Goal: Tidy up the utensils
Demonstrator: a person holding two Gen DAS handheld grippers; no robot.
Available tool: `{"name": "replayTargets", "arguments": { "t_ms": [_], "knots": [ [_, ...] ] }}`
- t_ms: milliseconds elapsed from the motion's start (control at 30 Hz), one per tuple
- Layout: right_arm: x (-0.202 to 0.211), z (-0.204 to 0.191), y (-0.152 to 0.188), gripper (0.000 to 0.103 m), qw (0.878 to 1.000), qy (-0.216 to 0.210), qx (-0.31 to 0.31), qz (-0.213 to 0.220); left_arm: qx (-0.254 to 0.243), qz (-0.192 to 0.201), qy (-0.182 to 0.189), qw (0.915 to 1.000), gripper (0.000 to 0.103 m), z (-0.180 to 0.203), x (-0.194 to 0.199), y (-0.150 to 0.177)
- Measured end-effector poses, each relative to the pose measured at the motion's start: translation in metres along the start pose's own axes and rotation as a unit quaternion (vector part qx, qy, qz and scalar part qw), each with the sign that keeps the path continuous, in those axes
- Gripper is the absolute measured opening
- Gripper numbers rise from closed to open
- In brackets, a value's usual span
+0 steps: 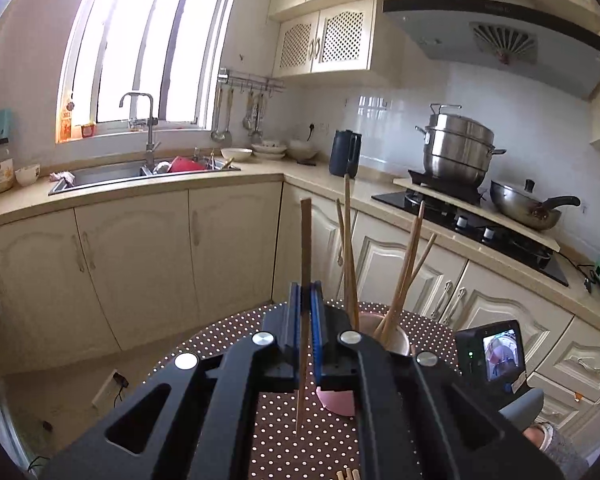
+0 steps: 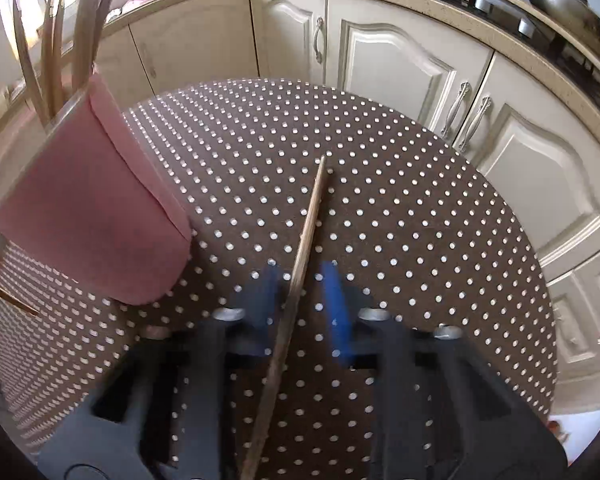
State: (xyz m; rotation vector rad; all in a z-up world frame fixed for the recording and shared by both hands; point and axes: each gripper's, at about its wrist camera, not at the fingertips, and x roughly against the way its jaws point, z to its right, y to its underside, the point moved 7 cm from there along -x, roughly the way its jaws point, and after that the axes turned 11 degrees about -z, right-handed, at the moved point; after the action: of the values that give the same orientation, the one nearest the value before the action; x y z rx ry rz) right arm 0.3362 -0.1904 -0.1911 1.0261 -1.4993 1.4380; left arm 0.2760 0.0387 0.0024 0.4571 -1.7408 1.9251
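Clamping one upright chopstick [image 1: 305, 280], the left claw [image 1: 305, 312] hovers over the dotted tabletop [image 1: 236, 328] beside the pink holder [image 1: 396, 336]. Right claw [image 2: 300, 292], blurred, jaws apart around a flat-lying chopstick [image 2: 306, 236], right of the holder.

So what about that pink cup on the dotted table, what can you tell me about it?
The pink cup is a plain matte tumbler, plastic or ceramic by its look, with a pale rim and a raised ridge down one side. It stands upright on the brown, white-dotted tablecloth, towards the table's far side. Several light wooden chopsticks stand in it, fanning out and leaning on its rim. Nothing else visibly touches it.
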Motion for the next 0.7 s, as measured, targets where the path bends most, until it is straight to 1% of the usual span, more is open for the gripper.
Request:
{"name": "replayTargets", "arguments": {
  "t_ms": [67,133,200,233,333,367,433,467,500,533,633,700],
  "knots": [
    [-0.001,0.001,0.000,0.006,1.000,-0.015,-0.007,-0.002,0.001,-0.004,-0.005,1.0000,0.005,-0.001,-0.005,0.001],
    [0.004,0.006,-0.002,0.006,0.999,-0.031,-0.022,0.007,0.002,-0.009,-0.006,0.9999,0.005,-0.001,-0.009,0.002],
    [0.024,0.009,-0.006,0.006,0.998,-0.043,-0.027,0.039,0.003,-0.011,-0.009,0.9999,0.005,-0.001,-0.011,0.001],
    [0.040,0.009,-0.008,0.006,0.996,-0.052,-0.030,0.064,0.003,-0.011,-0.010,0.9999,0.005,-0.001,-0.011,0.001],
    [0.080,0.010,-0.012,0.006,0.990,-0.068,-0.037,0.118,0.004,-0.010,-0.012,0.9999,0.005,0.002,-0.011,-0.001],
    [0.101,0.011,-0.014,0.006,0.985,-0.076,-0.040,0.147,0.004,-0.009,-0.011,0.9999,0.005,0.003,-0.011,-0.002],
    [0.128,0.009,-0.017,0.006,0.978,-0.085,-0.043,0.184,0.003,-0.003,-0.010,0.9999,0.005,0.006,-0.008,-0.005],
    [0.148,0.009,-0.019,0.006,0.972,-0.089,-0.044,0.213,0.002,0.001,-0.010,0.9999,0.005,0.008,-0.006,-0.006],
    [0.159,0.008,-0.020,0.006,0.968,-0.092,-0.044,0.229,0.001,0.003,-0.011,0.9999,0.005,0.009,-0.005,-0.007],
    [0.174,0.007,-0.022,0.006,0.961,-0.096,-0.046,0.254,0.000,0.005,-0.010,0.9999,0.005,0.011,-0.003,-0.010],
    [0.204,0.002,-0.032,0.006,0.946,-0.104,-0.053,0.301,-0.001,0.015,-0.002,0.9999,0.005,0.015,0.003,-0.016],
    [0.215,0.000,-0.038,0.006,0.938,-0.109,-0.059,0.323,-0.003,0.023,0.002,0.9997,0.005,0.019,0.008,-0.021]
  ]
}}
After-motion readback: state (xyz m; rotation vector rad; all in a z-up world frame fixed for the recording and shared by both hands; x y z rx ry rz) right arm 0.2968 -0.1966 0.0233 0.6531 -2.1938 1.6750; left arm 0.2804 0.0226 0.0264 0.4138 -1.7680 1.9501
